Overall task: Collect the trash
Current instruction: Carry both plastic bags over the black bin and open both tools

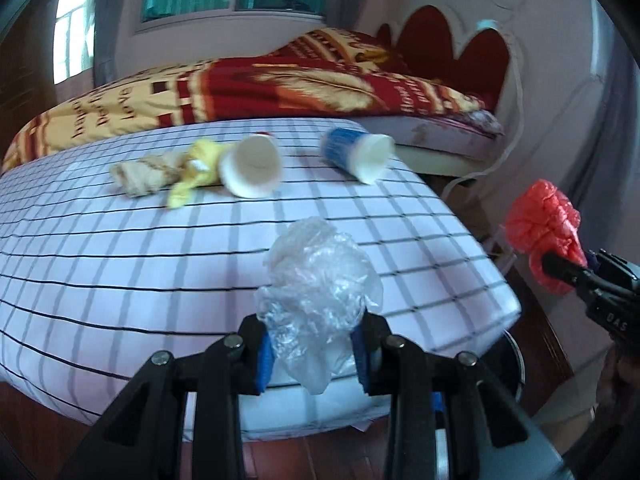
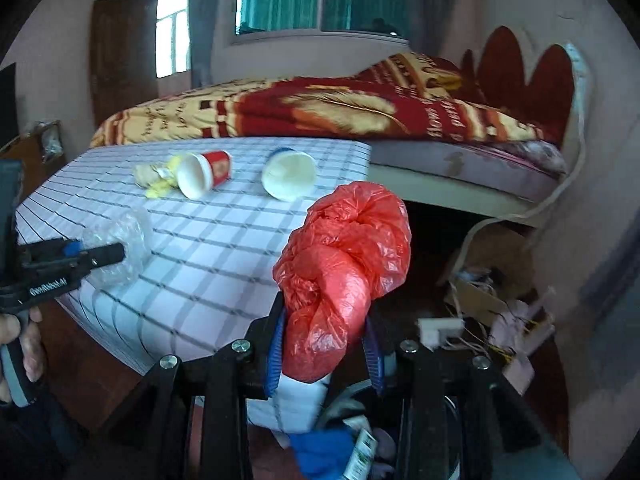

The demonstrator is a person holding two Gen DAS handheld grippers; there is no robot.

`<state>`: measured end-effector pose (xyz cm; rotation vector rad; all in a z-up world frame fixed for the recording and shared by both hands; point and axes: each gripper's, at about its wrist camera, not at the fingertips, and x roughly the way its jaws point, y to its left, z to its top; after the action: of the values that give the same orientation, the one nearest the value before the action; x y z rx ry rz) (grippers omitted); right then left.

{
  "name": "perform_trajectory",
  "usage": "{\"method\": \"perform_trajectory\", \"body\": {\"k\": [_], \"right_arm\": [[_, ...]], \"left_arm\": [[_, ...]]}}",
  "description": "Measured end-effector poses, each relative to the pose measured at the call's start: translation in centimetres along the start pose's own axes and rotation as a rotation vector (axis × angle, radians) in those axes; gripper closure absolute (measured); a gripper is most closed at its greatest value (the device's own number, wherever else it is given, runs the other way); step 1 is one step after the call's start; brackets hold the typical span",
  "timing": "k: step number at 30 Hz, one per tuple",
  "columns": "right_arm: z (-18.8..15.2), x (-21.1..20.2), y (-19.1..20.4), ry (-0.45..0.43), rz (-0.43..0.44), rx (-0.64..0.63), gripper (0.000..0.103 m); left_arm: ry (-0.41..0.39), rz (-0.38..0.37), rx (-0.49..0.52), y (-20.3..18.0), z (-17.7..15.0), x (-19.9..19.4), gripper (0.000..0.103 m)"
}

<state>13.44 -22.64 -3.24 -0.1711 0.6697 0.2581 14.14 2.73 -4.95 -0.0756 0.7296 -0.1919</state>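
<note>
My left gripper (image 1: 316,354) is shut on a crumpled clear plastic bag (image 1: 318,284), held over the near corner of a table under a white checked cloth (image 1: 120,272). My right gripper (image 2: 326,356) is shut on a crumpled red plastic bag (image 2: 344,276), off the table's right edge. The red bag (image 1: 544,232) also shows at the right of the left wrist view, and the clear bag (image 2: 120,248) at the left of the right wrist view. On the cloth's far part lie a red paper cup (image 2: 206,174), a blue paper cup (image 1: 356,152) and crumpled yellow and beige wrappers (image 1: 172,170).
A bin with blue and mixed rubbish (image 2: 340,452) sits below my right gripper beside the table. A bed with a red and yellow blanket (image 1: 280,80) stands behind the table. Cardboard and wires (image 2: 492,312) clutter the floor at right. A hand (image 2: 24,344) holds the left gripper's handle.
</note>
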Motion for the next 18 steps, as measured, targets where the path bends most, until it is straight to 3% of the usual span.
{"method": "perform_trajectory", "body": {"k": [11, 18], "right_arm": [[-5.9, -3.1, -4.2, 0.055, -0.092, 0.052, 0.066], [-9.8, -3.9, -6.8, 0.100, -0.139, 0.090, 0.066]], "left_arm": [[0.042, -0.162, 0.122, -8.6, -2.0, 0.6, 0.069], [0.074, -0.226, 0.198, -13.3, -3.4, 1.1, 0.069]]}}
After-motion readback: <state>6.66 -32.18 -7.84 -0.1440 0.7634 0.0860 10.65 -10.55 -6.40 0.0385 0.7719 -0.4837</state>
